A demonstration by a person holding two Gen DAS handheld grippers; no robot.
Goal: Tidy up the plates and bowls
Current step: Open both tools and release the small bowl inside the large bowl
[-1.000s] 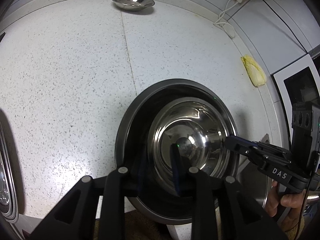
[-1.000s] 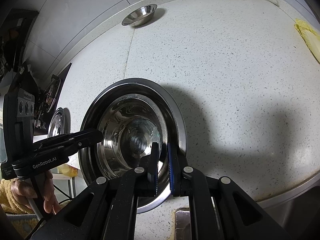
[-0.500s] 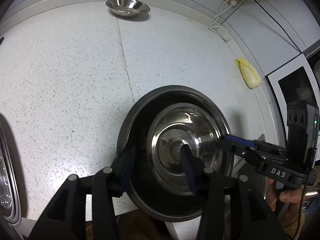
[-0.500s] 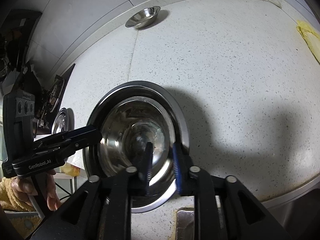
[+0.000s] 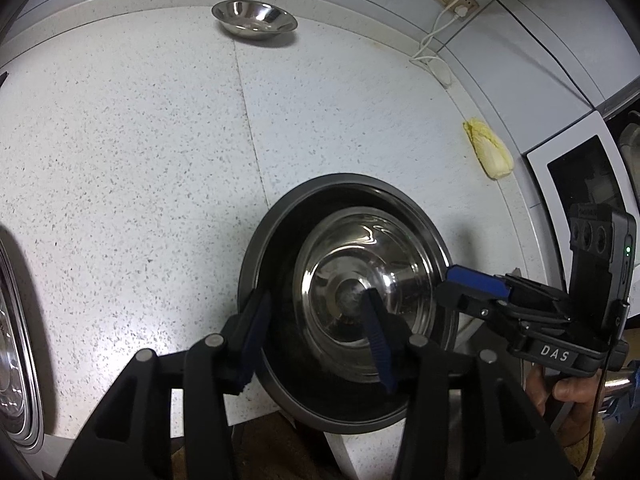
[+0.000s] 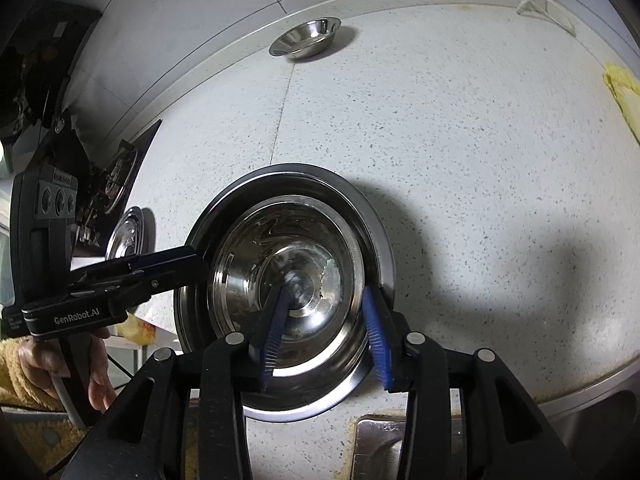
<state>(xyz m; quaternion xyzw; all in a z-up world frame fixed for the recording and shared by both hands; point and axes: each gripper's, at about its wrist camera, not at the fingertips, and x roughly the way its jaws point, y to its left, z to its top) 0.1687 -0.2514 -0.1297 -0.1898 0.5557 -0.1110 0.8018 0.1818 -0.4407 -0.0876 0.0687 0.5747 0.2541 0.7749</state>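
Release step under way: steel bowl sits nested in the large basin at the surface's near edge, left hand-held gripper parted astride the basin's rim, right hand-held gripper opening around the bowl's rim; next move probably calls for fetching the far bowl.

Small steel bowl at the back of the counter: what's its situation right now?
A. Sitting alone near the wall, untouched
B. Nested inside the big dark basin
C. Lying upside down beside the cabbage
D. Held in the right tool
A. The small steel bowl sits upright by itself near the back wall, far from both tools, while a different shiny bowl is nested in the dark basin at the front edge.
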